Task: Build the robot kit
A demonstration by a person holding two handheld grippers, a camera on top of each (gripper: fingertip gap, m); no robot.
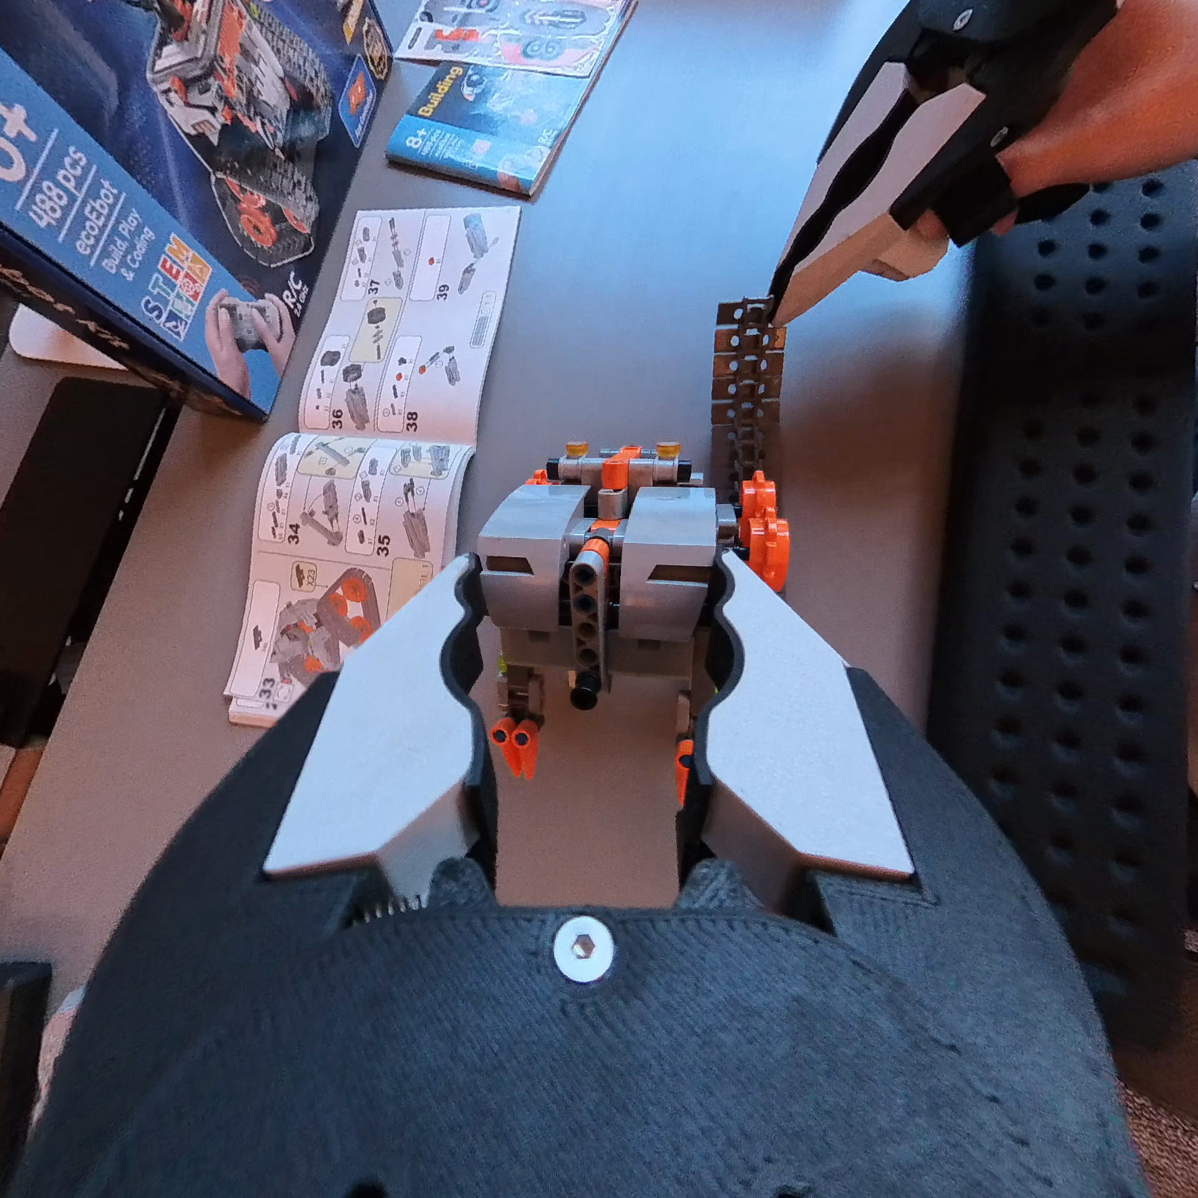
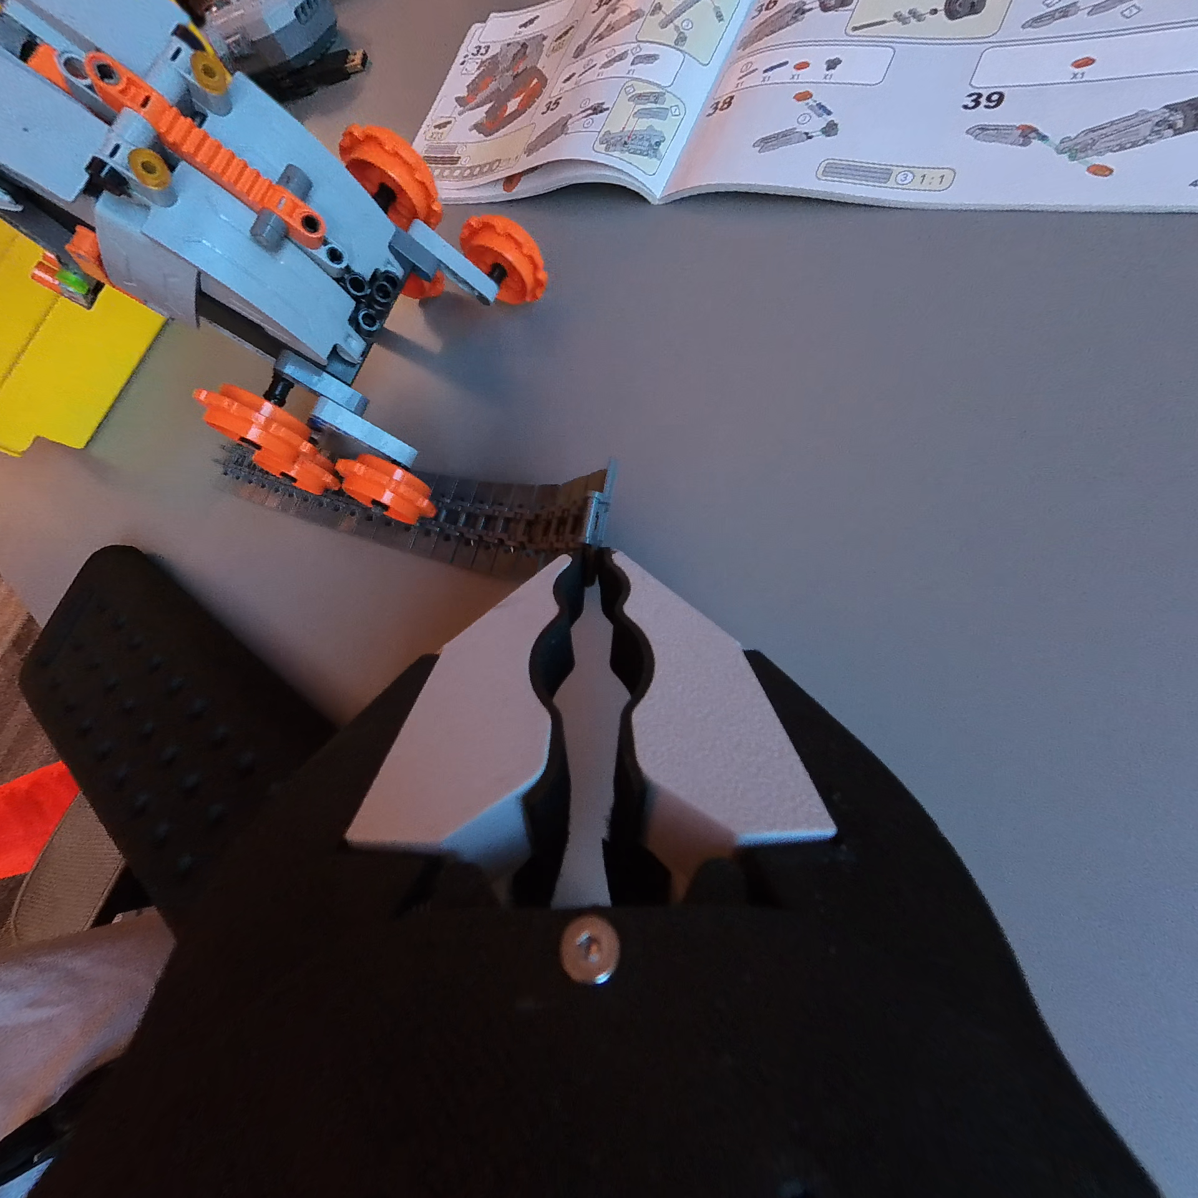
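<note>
A grey and orange brick-built vehicle (image 1: pixel 599 557) stands on the grey table. My left gripper (image 1: pixel 599 587) is shut on the vehicle's body, one finger on each side. A dark grey track chain (image 1: pixel 745 382) lies flat beside the vehicle's orange wheels (image 1: pixel 765 538) and runs away from it. My right gripper (image 2: pixel 587 561) is shut on the far end of the track chain (image 2: pixel 518 515), whose last link is lifted upright. It also shows in the left wrist view (image 1: pixel 778 311), held by a hand. The vehicle (image 2: pixel 214 214) shows tilted in the right wrist view, wheels (image 2: pixel 382 486) over the chain.
An open instruction booklet (image 1: pixel 389 441) lies left of the vehicle; it also shows in the right wrist view (image 2: pixel 843 110). A blue product box (image 1: pixel 162 194) and two leaflets (image 1: pixel 493 123) lie at the far left. A black perforated panel (image 1: pixel 1089 518) runs along the right. A yellow box (image 2: pixel 58 363) sits behind the vehicle. There is about 20 cm between the tips of the two grippers.
</note>
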